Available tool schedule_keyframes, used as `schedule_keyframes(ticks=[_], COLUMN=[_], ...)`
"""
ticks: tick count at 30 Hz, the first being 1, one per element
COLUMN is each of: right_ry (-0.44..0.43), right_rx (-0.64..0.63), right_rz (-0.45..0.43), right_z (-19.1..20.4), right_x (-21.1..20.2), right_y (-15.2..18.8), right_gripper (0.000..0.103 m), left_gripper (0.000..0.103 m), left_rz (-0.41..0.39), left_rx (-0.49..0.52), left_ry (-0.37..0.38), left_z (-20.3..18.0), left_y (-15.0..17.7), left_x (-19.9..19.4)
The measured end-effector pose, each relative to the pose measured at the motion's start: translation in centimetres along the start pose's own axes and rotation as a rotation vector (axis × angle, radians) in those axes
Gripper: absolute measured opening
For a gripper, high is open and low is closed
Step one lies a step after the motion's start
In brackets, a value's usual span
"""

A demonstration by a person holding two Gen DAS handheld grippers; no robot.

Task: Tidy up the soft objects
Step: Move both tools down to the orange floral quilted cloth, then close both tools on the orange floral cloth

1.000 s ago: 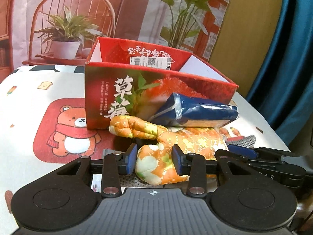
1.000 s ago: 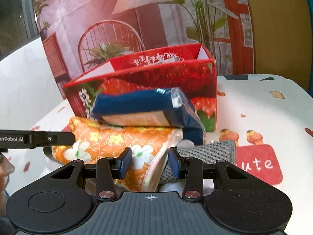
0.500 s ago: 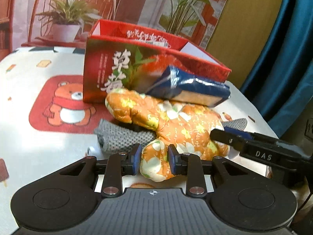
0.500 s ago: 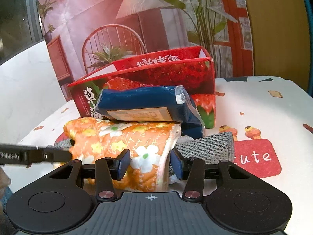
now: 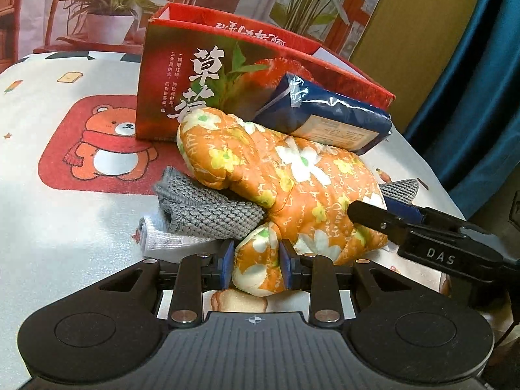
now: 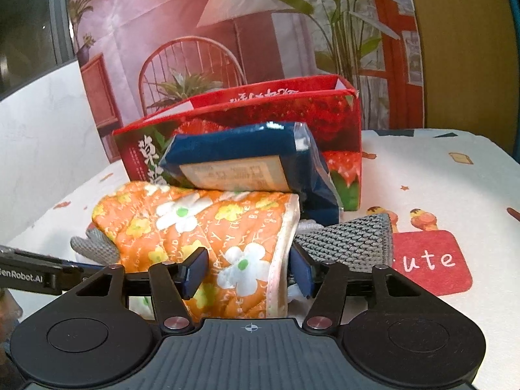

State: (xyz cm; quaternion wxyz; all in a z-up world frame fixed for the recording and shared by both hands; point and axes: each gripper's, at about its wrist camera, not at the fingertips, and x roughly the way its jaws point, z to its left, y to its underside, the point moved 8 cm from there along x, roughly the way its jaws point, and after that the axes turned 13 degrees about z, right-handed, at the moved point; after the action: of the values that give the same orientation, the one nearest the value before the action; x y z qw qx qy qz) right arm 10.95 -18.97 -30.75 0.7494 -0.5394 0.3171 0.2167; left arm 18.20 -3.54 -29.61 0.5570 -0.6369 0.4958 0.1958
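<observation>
An orange flowered oven mitt (image 5: 292, 175) lies on the tablecloth over a grey knitted cloth (image 5: 208, 211). My left gripper (image 5: 255, 266) is shut on the mitt's thumb, both pads pressed into it. In the right wrist view the mitt's cuff (image 6: 227, 253) sits between the pads of my right gripper (image 6: 248, 271); its jaws are opening and stand apart from the fabric. A blue plastic pack (image 6: 240, 152) rests on the mitt's far end and leans against the red strawberry box (image 6: 292, 110).
The red strawberry box (image 5: 182, 74) stands open-topped behind the pile. A white cloth (image 5: 169, 237) pokes out under the grey one. The grey cloth (image 6: 351, 243) also shows to the right of the cuff. The table edge and blue curtain (image 5: 471, 97) lie to the right.
The left gripper has closed tighter on the mitt's thumb and sunk a little. The right jaws have spread apart around the cuff. The mitt now lies flatter.
</observation>
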Motion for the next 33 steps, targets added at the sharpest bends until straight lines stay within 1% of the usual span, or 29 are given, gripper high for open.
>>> schedule_keyframes(ticks=[6, 10, 13, 16, 18, 22, 25, 27, 29, 33], right_ry=[0.028, 0.047, 0.051, 0.052, 0.052, 0.051, 0.049, 0.047, 0.039, 0.029], right_rx=[-0.037, -0.072, -0.081, -0.085, -0.087, -0.087, -0.085, -0.083, -0.078, -0.068], right_rz=[0.027, 0.037, 0.041, 0.042, 0.043, 0.044, 0.043, 0.042, 0.037, 0.034], right_z=[0.2, 0.6, 0.7, 0.7, 0.7, 0.7, 0.7, 0.7, 0.6, 0.5], right_x=[0.7, 0.9, 0.9, 0.9, 0.9, 0.9, 0.9, 0.9, 0.9, 0.9], right_y=[0.4, 0.6, 0.8, 0.8, 0.8, 0.8, 0.8, 0.8, 0.8, 0.7], right_gripper=[0.053, 0.051, 0.049, 0.049, 0.049, 0.049, 0.049, 0.049, 0.049, 0.049], left_gripper=[0.032, 0.032, 0.032, 0.032, 0.033, 0.033, 0.033, 0.033, 0.035, 0.035], left_rz=[-0.003, -0.027, -0.071, -0.142, -0.166, -0.169, -0.144, -0.121, -0.107, -0.116], left_rx=[-0.024, -0.044, -0.064, -0.097, -0.126, -0.204, -0.245, -0.261, -0.268, -0.253], left_ry=[0.019, 0.038, 0.05, 0.067, 0.062, 0.022, 0.029, 0.035, 0.039, 0.047], left_z=[0.4, 0.5, 0.5, 0.7, 1.1, 2.8, 3.9, 4.2, 4.3, 4.2], left_y=[-0.1, -0.2, -0.9, -2.2, -3.3, -5.5, -6.6, -6.8, -6.8, -5.6], left_x=[0.1, -0.6, -2.0, -4.2, -4.9, -4.4, -3.1, -2.1, -1.3, -1.3])
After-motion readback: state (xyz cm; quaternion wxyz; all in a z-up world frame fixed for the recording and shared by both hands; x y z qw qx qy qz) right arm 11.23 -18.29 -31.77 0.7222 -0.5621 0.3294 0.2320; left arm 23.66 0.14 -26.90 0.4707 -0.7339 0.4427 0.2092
